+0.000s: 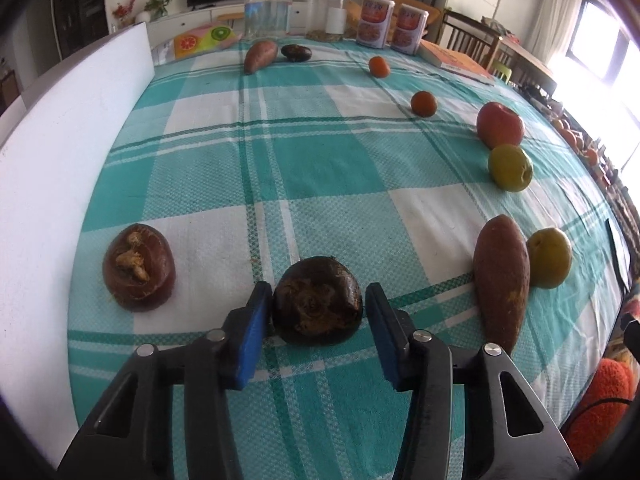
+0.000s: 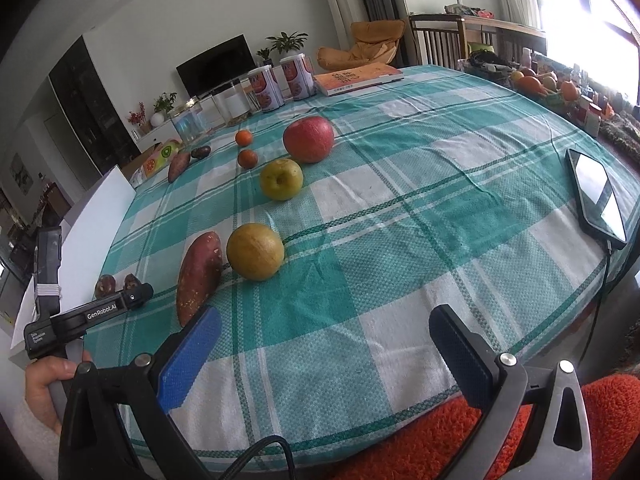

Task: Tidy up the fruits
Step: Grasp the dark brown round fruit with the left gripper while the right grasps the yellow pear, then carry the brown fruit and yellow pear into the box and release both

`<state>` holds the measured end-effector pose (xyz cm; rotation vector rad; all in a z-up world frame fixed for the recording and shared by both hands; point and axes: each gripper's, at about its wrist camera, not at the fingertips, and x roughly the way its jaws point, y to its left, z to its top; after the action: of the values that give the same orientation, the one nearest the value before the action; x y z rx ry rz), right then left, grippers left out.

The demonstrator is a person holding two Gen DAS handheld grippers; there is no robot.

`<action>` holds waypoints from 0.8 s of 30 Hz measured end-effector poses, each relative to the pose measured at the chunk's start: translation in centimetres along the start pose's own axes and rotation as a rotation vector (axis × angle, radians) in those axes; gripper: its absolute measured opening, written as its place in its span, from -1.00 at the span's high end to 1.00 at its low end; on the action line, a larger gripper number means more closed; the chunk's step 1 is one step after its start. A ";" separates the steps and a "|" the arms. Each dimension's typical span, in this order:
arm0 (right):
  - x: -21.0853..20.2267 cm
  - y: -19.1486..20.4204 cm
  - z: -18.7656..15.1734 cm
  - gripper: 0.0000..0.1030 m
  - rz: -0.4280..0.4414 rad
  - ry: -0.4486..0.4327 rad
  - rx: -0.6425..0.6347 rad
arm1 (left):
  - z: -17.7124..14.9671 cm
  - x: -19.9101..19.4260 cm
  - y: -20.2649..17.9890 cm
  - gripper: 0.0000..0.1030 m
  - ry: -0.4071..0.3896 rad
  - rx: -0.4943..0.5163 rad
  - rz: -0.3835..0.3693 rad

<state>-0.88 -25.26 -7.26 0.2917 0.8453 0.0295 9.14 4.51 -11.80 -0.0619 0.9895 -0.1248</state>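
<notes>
A teal checked tablecloth (image 2: 400, 208) covers the table, with a phone (image 2: 596, 196) at right, an orange book (image 2: 356, 77) and two cans (image 2: 280, 82) at upper centre, and a glass jar (image 1: 267, 10) far back.

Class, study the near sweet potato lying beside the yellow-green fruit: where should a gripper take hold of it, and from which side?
Probably grip the sweet potato across its thick middle, from above, fingers straddling its long axis. Both ends taper, and the yellow-green fruit sits against one flank, so low side access looks tight.

"GenRobot.AI" on the left hand-held gripper (image 2: 138, 298)
</notes>
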 end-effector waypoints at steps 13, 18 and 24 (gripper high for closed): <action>6.5 4.3 4.8 -0.32 0.125 0.205 -0.190 | -3.1 -4.3 0.5 0.15 -0.031 0.008 -0.105; 6.9 6.1 5.1 -0.32 0.111 0.226 -0.239 | -3.5 -6.2 1.1 0.15 -0.060 -0.007 -0.146; 6.5 7.0 3.2 -0.31 0.319 0.370 -0.128 | -3.8 -8.6 2.3 0.15 -0.118 -0.038 -0.224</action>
<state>6.44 -18.41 -8.16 0.3028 1.1515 0.4451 1.47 7.99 -6.98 -0.2125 0.8648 -0.3044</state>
